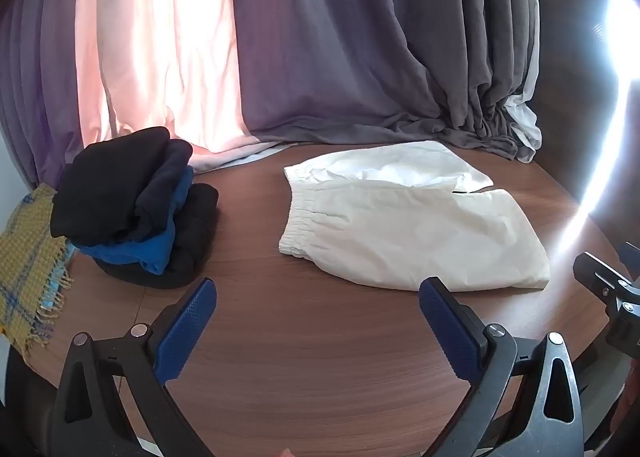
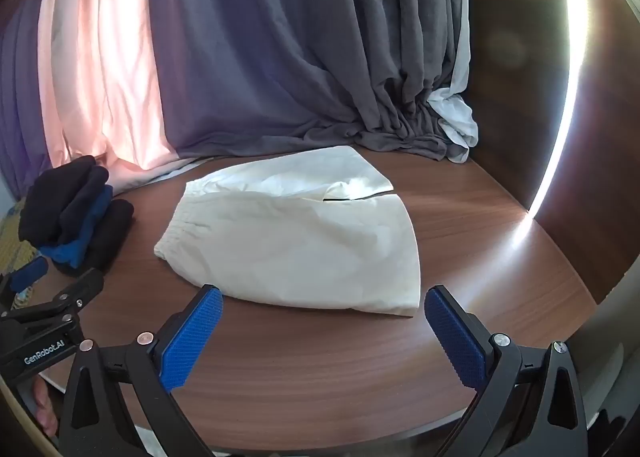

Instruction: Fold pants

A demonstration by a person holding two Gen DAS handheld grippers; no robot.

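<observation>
White pants (image 1: 404, 217) lie on the round wooden table (image 1: 304, 357), folded into a short bundle with the elastic waistband at the left. They also show in the right wrist view (image 2: 296, 241). My left gripper (image 1: 318, 289) is open and empty, held above the table just in front of the pants. My right gripper (image 2: 324, 297) is open and empty, its blue pads (image 2: 192, 333) just short of the pants' near edge. The right gripper's body shows at the right edge of the left wrist view (image 1: 612, 289).
A stack of folded dark and blue clothes (image 1: 136, 205) sits on the left of the table. A yellow fringed cloth (image 1: 28, 269) hangs off the left edge. Grey and pink curtains (image 1: 320, 57) drape onto the table's back. A dark wooden wall (image 2: 520, 97) stands at right.
</observation>
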